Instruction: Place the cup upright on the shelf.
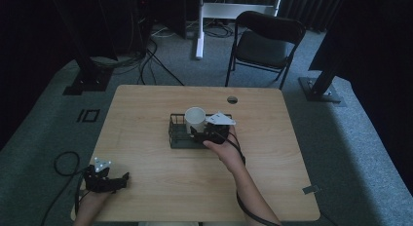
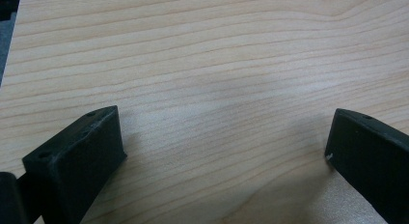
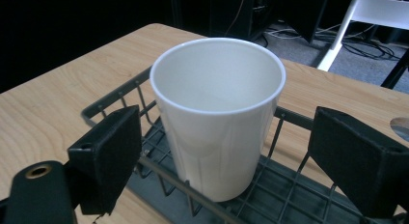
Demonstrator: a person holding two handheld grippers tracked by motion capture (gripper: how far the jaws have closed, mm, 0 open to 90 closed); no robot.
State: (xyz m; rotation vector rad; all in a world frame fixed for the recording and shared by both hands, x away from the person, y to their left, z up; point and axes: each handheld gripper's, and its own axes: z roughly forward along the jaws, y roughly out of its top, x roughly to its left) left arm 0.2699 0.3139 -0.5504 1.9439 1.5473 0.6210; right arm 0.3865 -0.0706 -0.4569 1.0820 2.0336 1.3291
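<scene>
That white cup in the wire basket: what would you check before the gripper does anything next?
1. Cup upright in the basket: ok.
2. Right gripper open, jaws on either side of the cup, not touching it: ok.
3. Cup empty inside: ok.
4. Basket flat on the table: ok.
5. Left gripper open over bare wood near the table's front left corner, away from the basket: ok.
6. Cup free of the wires, not snagged: cannot tell.

You had a plain white cup (image 3: 218,113) in a dark grey wire basket (image 3: 289,185), on a light wood-grain bench (image 1: 146,138); both claws were black.
</scene>
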